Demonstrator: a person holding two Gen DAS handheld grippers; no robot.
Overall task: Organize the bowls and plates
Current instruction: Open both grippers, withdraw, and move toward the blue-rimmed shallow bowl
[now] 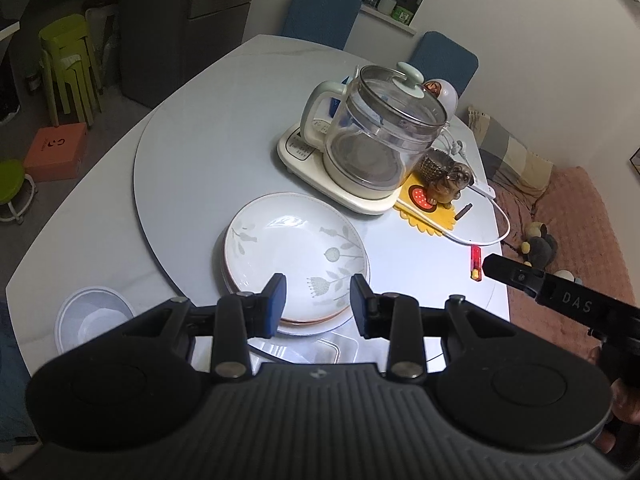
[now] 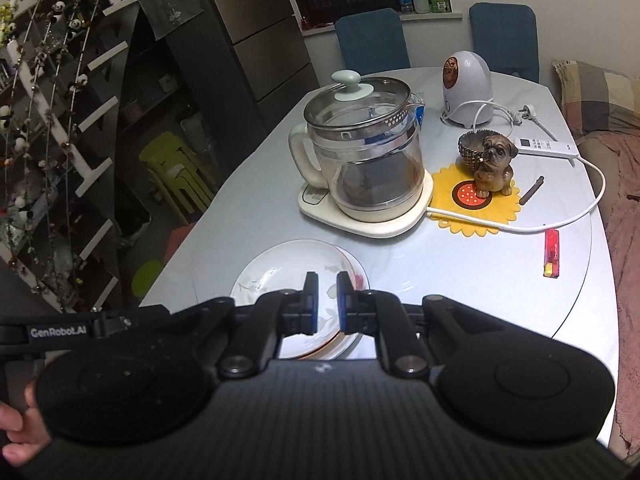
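A stack of white plates with a grey flower print (image 1: 292, 248) lies on the round turntable (image 1: 180, 168) of the pale table. It shows again in the right wrist view as the plate stack (image 2: 280, 268). My left gripper (image 1: 318, 300) hovers above the stack's near rim, open, with nothing between its blue pads. A white plastic bowl (image 1: 94, 316) stands to the left of the stack, and a clear container (image 1: 320, 350) peeks out under the gripper. My right gripper (image 2: 327, 300) hangs over the same stack, shut and empty. Its black body (image 1: 560, 292) enters the left wrist view from the right.
A glass kettle on a cream base (image 2: 364, 160) stands behind the plates. Beside it are a dog figurine (image 2: 494, 164) on a yellow mat, a white cable (image 2: 560, 222), a red lighter (image 2: 552, 254), a remote (image 2: 546, 146) and a white appliance (image 2: 466, 88). Two blue chairs stand at the far side.
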